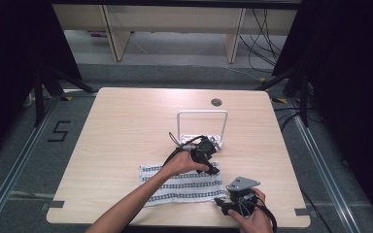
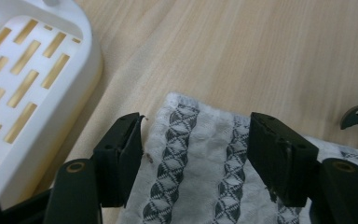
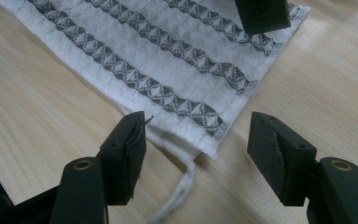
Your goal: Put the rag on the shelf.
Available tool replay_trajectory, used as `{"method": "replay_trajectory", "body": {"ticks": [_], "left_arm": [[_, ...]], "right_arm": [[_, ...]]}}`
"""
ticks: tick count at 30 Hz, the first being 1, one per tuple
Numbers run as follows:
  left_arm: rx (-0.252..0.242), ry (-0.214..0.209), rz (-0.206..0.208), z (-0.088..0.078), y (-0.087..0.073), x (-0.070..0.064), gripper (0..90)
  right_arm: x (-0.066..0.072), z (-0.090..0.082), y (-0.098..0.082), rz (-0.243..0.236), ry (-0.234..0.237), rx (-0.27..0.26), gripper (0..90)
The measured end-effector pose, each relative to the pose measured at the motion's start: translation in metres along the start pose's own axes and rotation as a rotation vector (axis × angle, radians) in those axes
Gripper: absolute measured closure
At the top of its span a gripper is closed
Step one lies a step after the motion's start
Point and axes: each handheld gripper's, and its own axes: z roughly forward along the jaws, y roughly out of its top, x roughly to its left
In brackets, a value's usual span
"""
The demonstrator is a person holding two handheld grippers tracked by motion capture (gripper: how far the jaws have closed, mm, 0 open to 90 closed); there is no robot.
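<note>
While both pairs of jaws stand apart with nothing pinched between them, a person lines up two handheld grippers on one short edge of a striped cloth point(image 1: 182, 183) lying flat on the surface point(image 1: 121, 126). The left gripper point(image 2: 195, 154) straddles the cloth's far right corner, with the weave lying between its black pads but not yet pressed. The right gripper point(image 3: 196, 158) hangs over the near right corner, where a loose thread point(image 3: 182, 186) trails off the hem.

The step in hand looks like a two-corner pickup. It would go best if each gripper came down until the lower pad slides under the hem, took a good bite of cloth behind the stitched edge, and closed at the same time as the other, so the edge lifts level rather than twisting. The stray thread should be kept out of the right-hand grip.

The cloth is soft, thin white cotton with a waffled texture, crossed by dark bands of small diamond figures. It is likely to sag and fold once raised. Just beyond it stands a white rack point(image 1: 202, 127) of hard plastic, with a slotted base and a squared hoop handle. The wooden surface is pale, smooth and straight-grained.
</note>
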Motion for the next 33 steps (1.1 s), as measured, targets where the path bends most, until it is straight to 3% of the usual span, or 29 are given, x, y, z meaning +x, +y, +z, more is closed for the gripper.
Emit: {"method": "replay_trajectory", "body": {"ticks": [1, 2, 4, 7, 10, 11, 12, 13, 16, 19, 21, 23, 25, 28, 30, 33], "left_arm": [[-0.003, 0.000, -0.008, 0.001, 0.000, 0.000, 37.0], [-0.003, 0.001, 0.010, 0.001, 0.002, 0.001, 37.3], [-0.001, -0.003, -0.006, 0.002, 0.003, 0.001, 38.2], [0.003, -0.003, 0.010, 0.004, 0.005, 0.003, 40.8], [0.009, -0.004, 0.022, 0.006, 0.006, 0.003, 43.2], [0.017, -0.003, 0.017, 0.006, 0.007, 0.001, 44.0], [0.020, 0.004, 0.034, 0.007, 0.007, 0.001, 44.4], [0.023, 0.007, 0.039, 0.008, 0.008, 0.001, 45.2], [0.035, 0.010, 0.044, 0.010, 0.008, 0.002, 48.6], [0.040, 0.011, 0.071, 0.011, 0.010, 0.001, 55.5], [0.045, 0.002, 0.093, 0.011, 0.011, -0.001, 64.0], [0.045, -0.009, 0.102, 0.011, 0.011, -0.001, 71.5], [0.049, -0.014, 0.116, 0.010, 0.011, -0.003, 78.3], [0.052, -0.004, 0.152, 0.008, 0.012, -0.003, 81.6], [0.036, -0.004, 0.134, 0.006, 0.011, -0.005, 82.4], [0.036, -0.002, 0.139, 0.001, 0.012, -0.003, 82.8]], "right_arm": [[0.001, 0.000, 0.000, 0.023, 0.006, 0.015, 39.5], [0.002, 0.000, 0.001, 0.033, 0.013, 0.018, 40.6], [0.000, 0.001, 0.001, 0.012, 0.007, 0.015, 42.0], [0.001, 0.003, 0.000, 0.031, 0.012, 0.006, 45.3], [-0.002, 0.002, 0.000, 0.015, 0.014, 0.021, 48.4], [-0.002, 0.004, -0.001, -0.006, 0.006, -0.003, 49.3], [-0.001, 0.001, -0.001, 0.007, 0.008, 0.026, 51.1], [-0.001, 0.002, 0.000, -0.012, 0.012, 0.022, 53.8], [0.001, 0.002, 0.000, -0.009, 0.018, 0.020, 58.7], [0.002, 0.001, -0.001, 0.008, 0.025, 0.019, 66.2], [0.000, 0.001, -0.001, -0.015, 0.033, 0.016, 73.7], [0.000, 0.003, -0.002, 0.006, 0.041, -0.009, 79.6], [-0.003, 0.002, -0.002, 0.010, 0.058, -0.001, 84.5], [-0.006, 0.003, -0.002, -0.003, 0.062, -0.016, 86.6], [-0.006, 0.001, -0.001, 0.006, 0.067, -0.010, 87.1], [-0.007, -0.002, 0.001, 0.000, 0.064, -0.018, 87.5]]}}
